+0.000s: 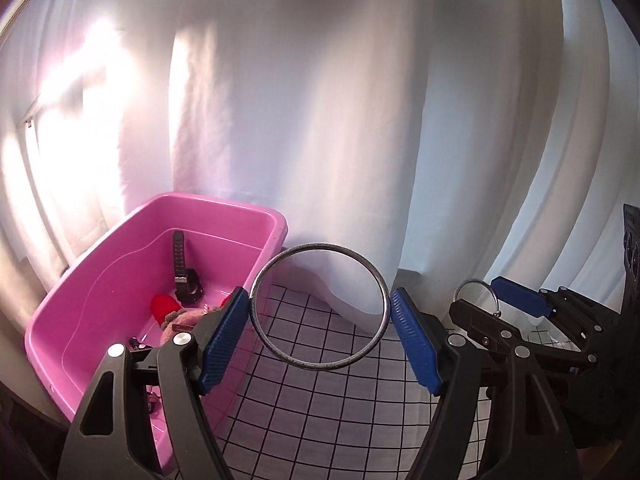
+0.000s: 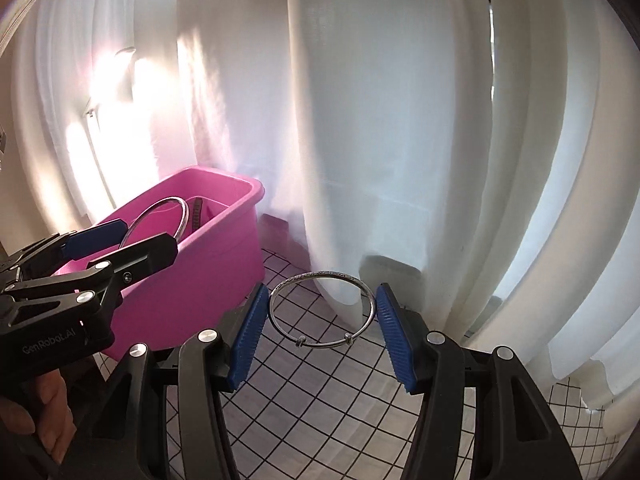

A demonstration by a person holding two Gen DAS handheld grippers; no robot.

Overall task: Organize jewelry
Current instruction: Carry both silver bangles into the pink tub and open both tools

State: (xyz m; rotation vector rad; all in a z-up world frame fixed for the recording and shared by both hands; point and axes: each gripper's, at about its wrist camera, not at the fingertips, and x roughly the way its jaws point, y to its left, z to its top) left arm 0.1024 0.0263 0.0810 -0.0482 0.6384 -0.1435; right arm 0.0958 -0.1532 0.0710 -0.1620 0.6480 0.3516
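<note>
Left wrist view: left gripper [image 1: 320, 320] clamps a big metal bangle [image 1: 319, 307] btwn its blue pads, held above the checked cloth [image 1: 320, 412] just right of the pink tub [image 1: 156, 276]; a black watch [image 1: 185, 276] lies in the tub w/ other bits. Right wrist view: right gripper [image 2: 323, 322] pinches a thinner bangle [image 2: 322, 309] over the cloth, near the white curtain [image 2: 380, 120]; tub sits to its left.

left claw [image 1: 320, 334]: clamped, raised | right claw [image 2: 322, 322]: clamped, raised
</note>
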